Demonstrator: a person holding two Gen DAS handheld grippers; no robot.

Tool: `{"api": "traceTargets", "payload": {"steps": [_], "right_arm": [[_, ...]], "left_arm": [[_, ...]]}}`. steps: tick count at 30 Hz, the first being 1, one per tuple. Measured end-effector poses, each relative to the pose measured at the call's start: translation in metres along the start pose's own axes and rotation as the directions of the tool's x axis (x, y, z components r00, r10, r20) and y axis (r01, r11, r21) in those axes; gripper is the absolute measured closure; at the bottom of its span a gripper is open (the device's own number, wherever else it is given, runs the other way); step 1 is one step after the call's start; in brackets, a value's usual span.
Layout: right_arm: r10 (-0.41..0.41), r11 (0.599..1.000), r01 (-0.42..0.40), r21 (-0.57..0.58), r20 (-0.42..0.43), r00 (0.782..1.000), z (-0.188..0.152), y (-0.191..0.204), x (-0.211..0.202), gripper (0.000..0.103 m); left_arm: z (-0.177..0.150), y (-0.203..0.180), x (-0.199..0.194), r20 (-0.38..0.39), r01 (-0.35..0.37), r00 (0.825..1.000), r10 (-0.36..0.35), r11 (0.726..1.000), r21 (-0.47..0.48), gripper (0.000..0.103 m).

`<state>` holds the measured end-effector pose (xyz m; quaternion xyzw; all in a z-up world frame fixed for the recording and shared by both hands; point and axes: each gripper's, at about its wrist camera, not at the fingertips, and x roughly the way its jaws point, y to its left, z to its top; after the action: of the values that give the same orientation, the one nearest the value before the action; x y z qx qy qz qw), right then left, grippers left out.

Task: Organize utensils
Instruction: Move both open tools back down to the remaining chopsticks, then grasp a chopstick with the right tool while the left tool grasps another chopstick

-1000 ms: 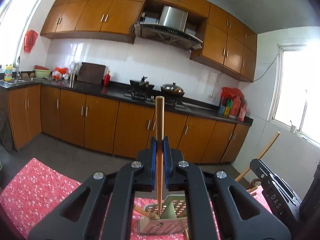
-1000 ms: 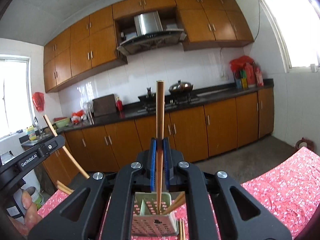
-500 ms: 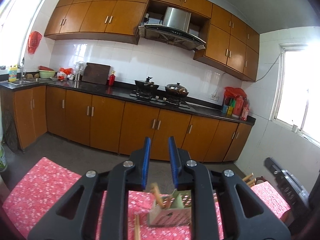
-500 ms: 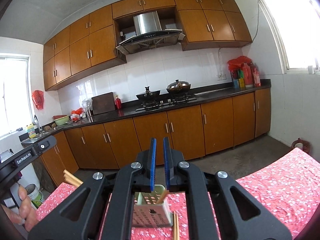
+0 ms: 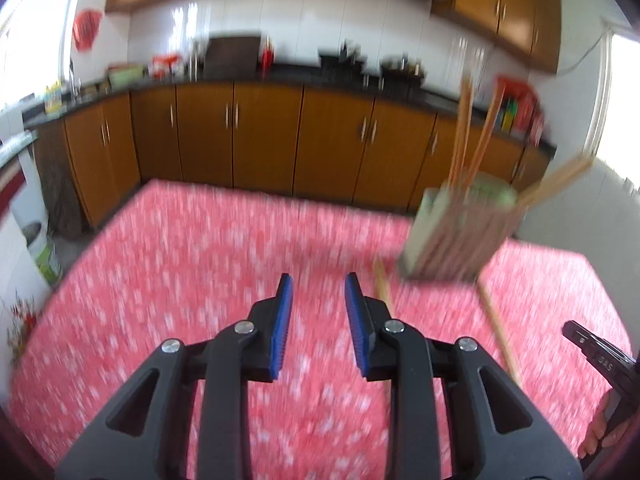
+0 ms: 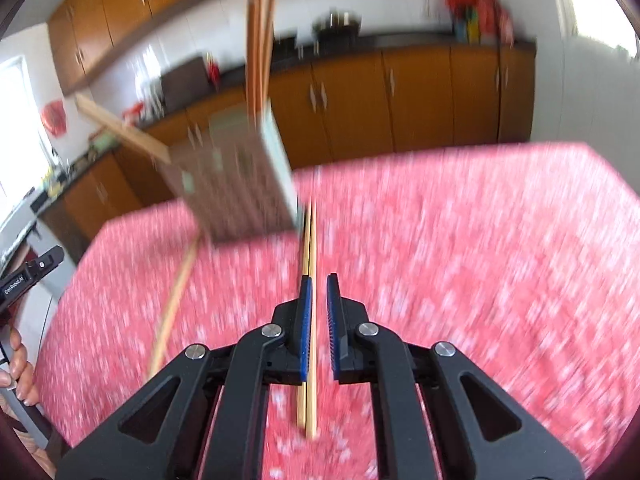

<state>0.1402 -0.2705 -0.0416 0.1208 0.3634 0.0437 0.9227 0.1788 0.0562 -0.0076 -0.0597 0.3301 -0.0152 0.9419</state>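
A pale green perforated utensil holder (image 5: 452, 236) (image 6: 240, 192) stands on the red flowered tablecloth (image 5: 180, 280), with several chopsticks sticking up out of it. Everything is motion-blurred. My left gripper (image 5: 318, 284) hangs over bare cloth left of the holder. Its jaws are opening and nothing is between them. Two loose chopsticks (image 5: 383, 284) (image 5: 498, 328) lie near the holder's base. My right gripper (image 6: 319, 284) is shut and empty, directly above a pair of chopsticks (image 6: 310, 240) lying on the cloth. Another chopstick (image 6: 176, 300) lies to its left.
Brown kitchen cabinets (image 5: 260, 136) and a dark counter run behind the table. A white bin (image 5: 36, 240) stands on the floor at the left. The other tool's black body (image 5: 600, 356) and a person's hand (image 6: 18, 364) show at the frame edges.
A second ago each gripper held a chopstick upright over the holder; half a second ago both were empty. Both have since dropped and tilted toward the table, and the left jaws have widened.
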Motion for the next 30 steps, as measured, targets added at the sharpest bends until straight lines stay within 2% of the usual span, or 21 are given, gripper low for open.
{"api": "traceTargets", "payload": {"steps": [4,11,18,21,24,27,30], "right_arm": [[0.025,1.0,-0.024,0.006,-0.103,0.994,-0.024,0.006,0.028,0.095],[0.003,1.0,-0.006,-0.018,-0.165,0.986,-0.036,0.01,0.049,0.095],[-0.032,0.998,0.024,-0.051,-0.16,0.987,-0.029,0.008,0.055,0.095],[-0.014,0.999,0.005,-0.05,-0.189,0.982,-0.03,0.008,0.06,0.095],[-0.031,0.996,0.015,-0.09,-0.175,0.984,-0.031,0.012,0.062,0.095],[-0.078,0.993,0.063,-0.095,-0.159,0.984,-0.03,0.008,0.064,0.095],[-0.114,0.993,0.111,-0.03,-0.141,0.983,-0.027,-0.007,0.062,0.095]], "left_arm": [[-0.03,0.0,0.021,-0.108,0.016,0.994,-0.016,1.0,0.005,0.075],[-0.048,-0.01,0.034,-0.156,0.043,0.987,-0.038,0.999,0.03,0.075],[-0.048,-0.02,0.04,-0.176,0.069,0.983,-0.06,0.997,0.043,0.074],[-0.05,-0.024,0.042,-0.186,0.08,0.98,-0.07,0.996,0.049,0.074],[-0.051,-0.027,0.045,-0.196,0.09,0.978,-0.077,0.994,0.056,0.074],[-0.053,-0.029,0.047,-0.207,0.11,0.974,-0.096,0.992,0.057,0.074],[-0.054,-0.033,0.048,-0.215,0.137,0.969,-0.12,0.988,0.065,0.074]]}}
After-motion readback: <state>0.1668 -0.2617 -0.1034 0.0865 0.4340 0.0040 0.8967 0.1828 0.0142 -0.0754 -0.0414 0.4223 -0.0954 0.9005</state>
